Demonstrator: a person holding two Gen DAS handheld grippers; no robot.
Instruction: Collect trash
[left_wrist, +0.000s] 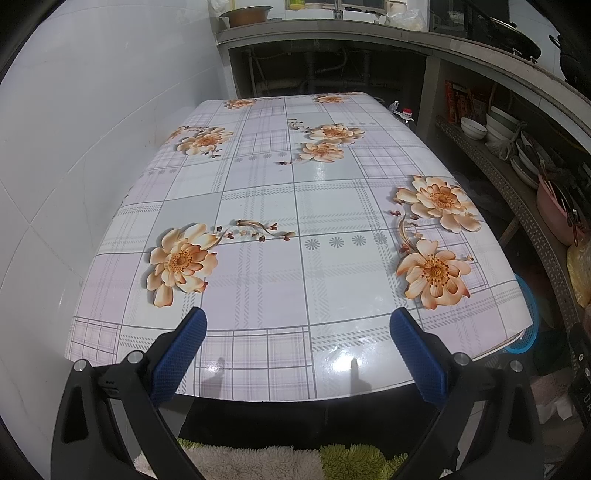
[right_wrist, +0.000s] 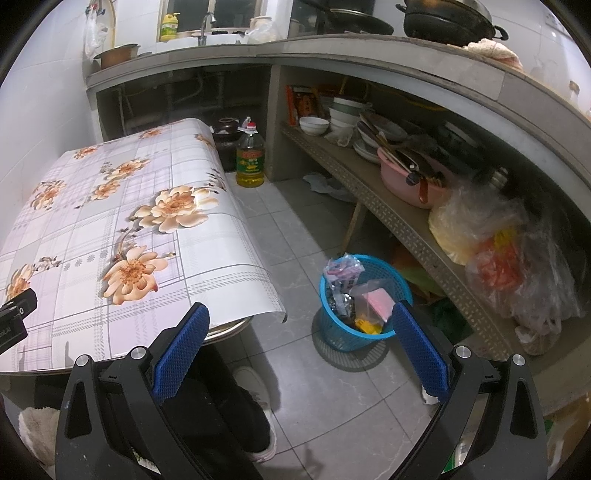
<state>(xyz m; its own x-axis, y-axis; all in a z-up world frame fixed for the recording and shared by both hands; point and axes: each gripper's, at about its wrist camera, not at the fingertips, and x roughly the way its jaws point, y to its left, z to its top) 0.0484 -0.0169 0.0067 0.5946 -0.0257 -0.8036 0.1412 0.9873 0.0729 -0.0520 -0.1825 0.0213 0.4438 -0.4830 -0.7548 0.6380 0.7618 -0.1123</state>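
Left wrist view shows you only a sliver of the blue trash basket (left_wrist: 526, 325), the rest hidden behind the right near corner of the table (left_wrist: 280, 206); its contents cannot be seen from here. Your left gripper (left_wrist: 297, 325) hovers over the table's near edge with its blue pads (left_wrist: 181, 354) spread wide and nothing between them. The floral tablecloth (left_wrist: 258, 258) lies bare ahead of the fingers.

In the right wrist view the blue trash basket (right_wrist: 360, 332) stands on the tiled floor (right_wrist: 295, 240), right of the table (right_wrist: 122, 229) and near the low shelf (right_wrist: 399, 218). It holds crumpled wrappers (right_wrist: 341, 273), a pink packet (right_wrist: 380, 299) and something yellow too small to identify. Your right gripper (right_wrist: 301, 323) is also spread wide and empty; its right pad (right_wrist: 421, 350) overlaps the basket's near right rim in the picture, though you cannot tell whether they touch. A cooking oil bottle (right_wrist: 250, 157) stands farther off.
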